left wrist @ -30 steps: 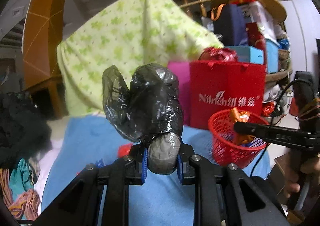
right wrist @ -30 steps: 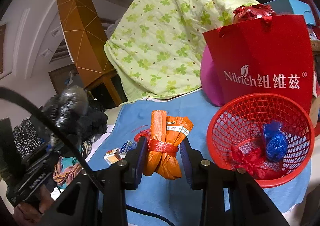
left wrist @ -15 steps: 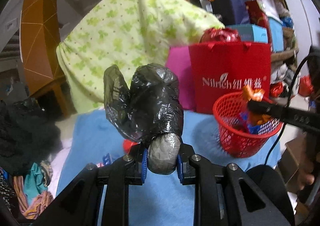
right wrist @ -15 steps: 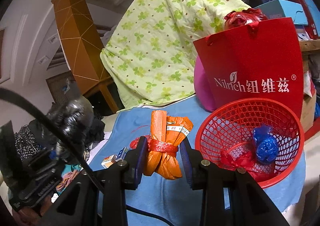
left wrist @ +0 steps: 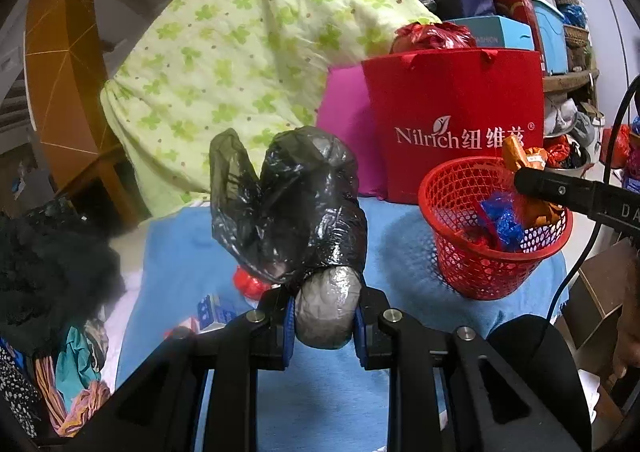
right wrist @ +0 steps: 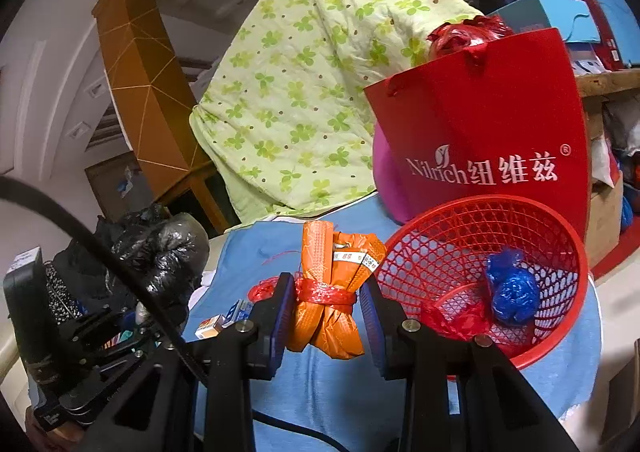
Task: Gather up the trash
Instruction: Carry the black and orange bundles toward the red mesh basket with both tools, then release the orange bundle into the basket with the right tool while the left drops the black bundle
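Left gripper point(left wrist: 324, 318) clamped on a knotted black bag bundle point(left wrist: 296, 208), held above the blue cloth point(left wrist: 192, 252). Right gripper point(right wrist: 326, 316) clenched around an orange bundle point(right wrist: 334, 292) tied with red string, raised beside the red basket point(right wrist: 560, 324), which holds blue point(right wrist: 512, 292) and red wads.

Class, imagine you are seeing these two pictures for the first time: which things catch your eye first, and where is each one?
The big red gift bag stands at the back right, with the red basket right before it on the blue cloth. An orange bundle sits between the right gripper's jaws beside the basket. The left gripper clamps a black plastic bundle.
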Demonstrator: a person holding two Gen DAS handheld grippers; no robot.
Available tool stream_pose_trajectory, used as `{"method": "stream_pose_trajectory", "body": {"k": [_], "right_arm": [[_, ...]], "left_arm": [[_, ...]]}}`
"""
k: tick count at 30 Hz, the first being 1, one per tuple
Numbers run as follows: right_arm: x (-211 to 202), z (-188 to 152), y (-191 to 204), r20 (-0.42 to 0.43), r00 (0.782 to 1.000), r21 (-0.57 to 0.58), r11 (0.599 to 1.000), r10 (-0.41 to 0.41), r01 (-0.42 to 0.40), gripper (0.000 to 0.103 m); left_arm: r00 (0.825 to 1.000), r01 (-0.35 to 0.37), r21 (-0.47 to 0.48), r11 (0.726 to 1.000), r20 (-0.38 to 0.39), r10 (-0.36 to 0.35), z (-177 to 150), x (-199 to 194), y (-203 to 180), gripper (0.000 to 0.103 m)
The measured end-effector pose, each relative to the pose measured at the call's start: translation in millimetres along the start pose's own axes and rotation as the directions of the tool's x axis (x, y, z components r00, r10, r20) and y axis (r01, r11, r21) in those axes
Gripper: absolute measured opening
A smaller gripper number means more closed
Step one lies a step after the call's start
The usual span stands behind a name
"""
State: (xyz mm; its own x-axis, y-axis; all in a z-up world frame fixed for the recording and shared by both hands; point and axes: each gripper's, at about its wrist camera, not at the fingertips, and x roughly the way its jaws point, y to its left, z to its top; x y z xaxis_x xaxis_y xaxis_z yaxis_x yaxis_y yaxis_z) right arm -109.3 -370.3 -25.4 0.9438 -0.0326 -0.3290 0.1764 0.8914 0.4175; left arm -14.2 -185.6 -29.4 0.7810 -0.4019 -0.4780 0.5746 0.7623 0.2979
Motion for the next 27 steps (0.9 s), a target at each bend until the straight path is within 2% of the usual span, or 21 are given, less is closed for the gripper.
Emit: {"method": "stream_pose_trajectory", "body": {"k": [27], "right_arm": [[-23.6,2.7,-62.6,0.034,0.997,0.129,0.990,-0.062,0.058,0.036]], "left_arm": [[0.998,0.064,0.125,0.990,0.001,-0.065,24.8,14.3,-64.2,0.024]]}}
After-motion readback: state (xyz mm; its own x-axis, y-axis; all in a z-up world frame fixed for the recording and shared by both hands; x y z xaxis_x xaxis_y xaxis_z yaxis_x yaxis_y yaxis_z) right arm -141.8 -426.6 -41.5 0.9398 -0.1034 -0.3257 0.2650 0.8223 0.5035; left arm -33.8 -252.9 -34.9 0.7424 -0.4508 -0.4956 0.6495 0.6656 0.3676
